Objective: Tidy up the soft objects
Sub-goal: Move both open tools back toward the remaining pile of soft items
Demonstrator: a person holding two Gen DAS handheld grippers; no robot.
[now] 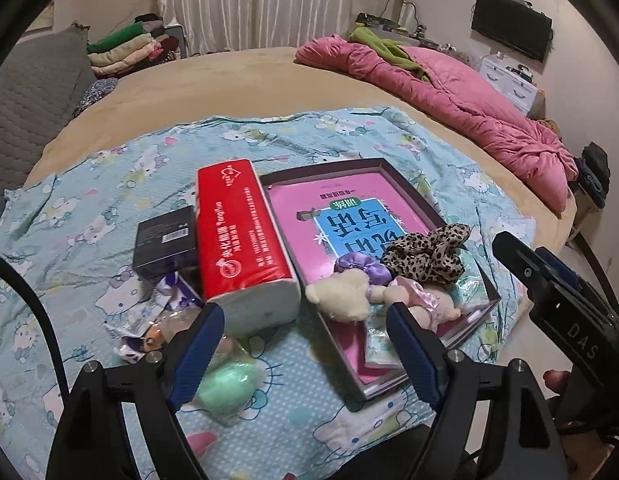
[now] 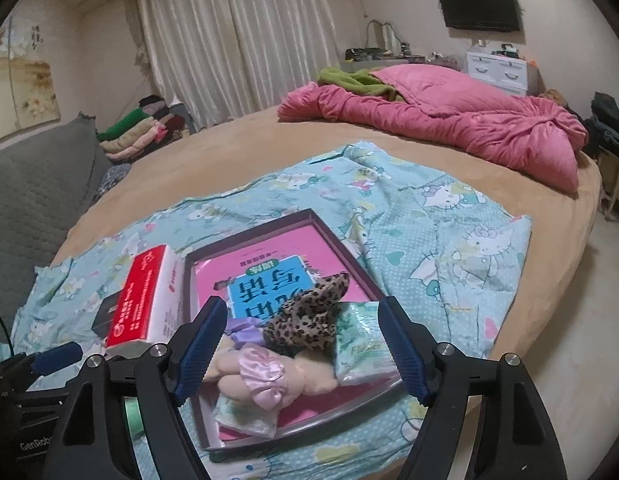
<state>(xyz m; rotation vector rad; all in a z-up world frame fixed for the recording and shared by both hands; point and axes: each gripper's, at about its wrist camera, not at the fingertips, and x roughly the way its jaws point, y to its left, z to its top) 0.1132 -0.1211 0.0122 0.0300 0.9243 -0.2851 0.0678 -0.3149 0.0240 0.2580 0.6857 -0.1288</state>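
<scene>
Both tongs, left gripper point(image 1: 309, 344) and right gripper point(image 2: 305, 344), gape empty; plush toy point(image 2: 245, 372) lies between the right's fingers, in the tray point(image 2: 269, 220)

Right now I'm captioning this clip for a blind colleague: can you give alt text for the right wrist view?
The right gripper, fingers open and empty, hovers over a shallow box holding a leopard-print scrunchie, a plush toy, tissue packets and a pink book, on a cartoon-cat blanket.
</scene>
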